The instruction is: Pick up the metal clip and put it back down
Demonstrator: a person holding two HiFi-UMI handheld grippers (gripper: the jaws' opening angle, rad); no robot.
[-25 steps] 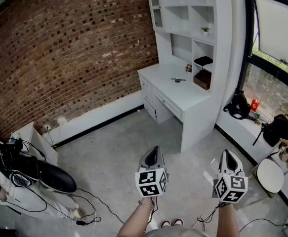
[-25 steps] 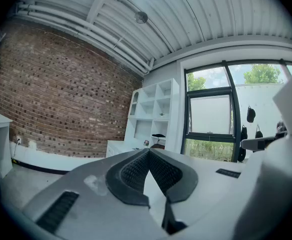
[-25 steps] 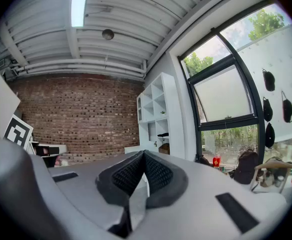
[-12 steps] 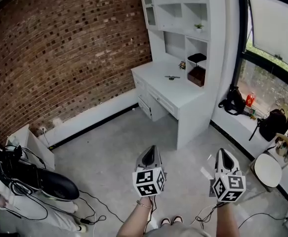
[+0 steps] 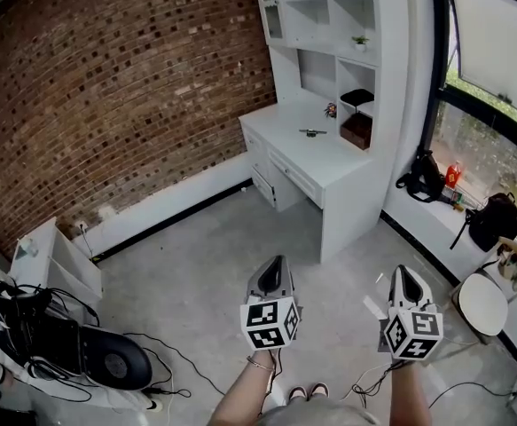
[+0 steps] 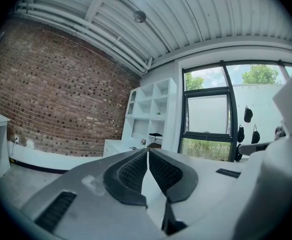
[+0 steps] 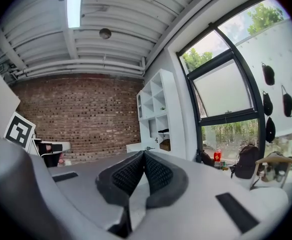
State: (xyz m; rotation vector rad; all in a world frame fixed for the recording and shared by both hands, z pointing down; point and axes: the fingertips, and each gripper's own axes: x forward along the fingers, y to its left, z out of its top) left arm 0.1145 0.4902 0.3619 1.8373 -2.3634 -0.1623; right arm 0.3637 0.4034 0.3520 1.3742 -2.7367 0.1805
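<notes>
The metal clip is a small dark piece lying on top of the white desk against the far wall, well away from both grippers. My left gripper is held out low over the grey floor, pointing toward the desk, its jaws shut with nothing between them. To its right, my right gripper is held the same way, pads together and empty. In the right gripper view the clip shows as a tiny dark speck on the desk beyond the jaws.
White shelves rise over the desk, with a brown box in a lower cubby. Bags lie by the window and a round white stool stands at the right. At the left are a white cabinet, dark gear and floor cables.
Both grippers stay in nearly the same place, still shut. The head view has swung a little: the dark gear at the left sits lower in the picture.
</notes>
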